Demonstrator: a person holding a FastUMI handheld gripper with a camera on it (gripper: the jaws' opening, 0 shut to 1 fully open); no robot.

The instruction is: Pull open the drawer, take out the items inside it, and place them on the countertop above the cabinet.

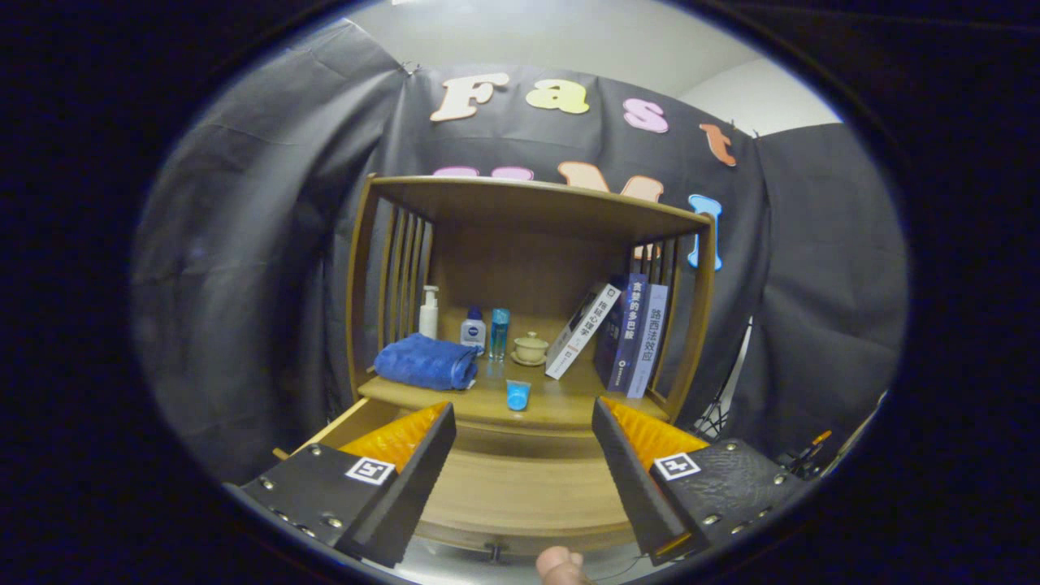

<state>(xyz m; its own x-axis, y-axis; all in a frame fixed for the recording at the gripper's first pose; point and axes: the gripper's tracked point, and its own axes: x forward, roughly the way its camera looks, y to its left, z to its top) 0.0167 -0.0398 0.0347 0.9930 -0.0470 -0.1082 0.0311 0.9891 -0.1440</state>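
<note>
- Gripper view: the tool (520, 455) is held wide open over the pulled-out drawer (520, 487), with nothing gripped between its fingers.
- The drawer, of smooth light wood with a rounded front, is seen open below the cabinet's surface (561, 402); its visible floor is bare, and a small dark knob (493, 552) is seen at its front.
- A small blue cup (517, 395) stands near the front edge of the surface, beyond the fingers.
- A soft, folded blue towel (426, 362) lies at the left edge.
- Along the back, a white pump bottle (428, 313), a white-and-blue bottle (473, 329), a clear blue bottle (499, 333) and a pale lidded teacup (531, 348) are lined up.
- Books (626, 333) are stood at the right edge, with one leaned against them.
- Slatted wooden sides are seen under a flat top board.
- A fingertip (561, 566) is seen below the drawer front.
</note>
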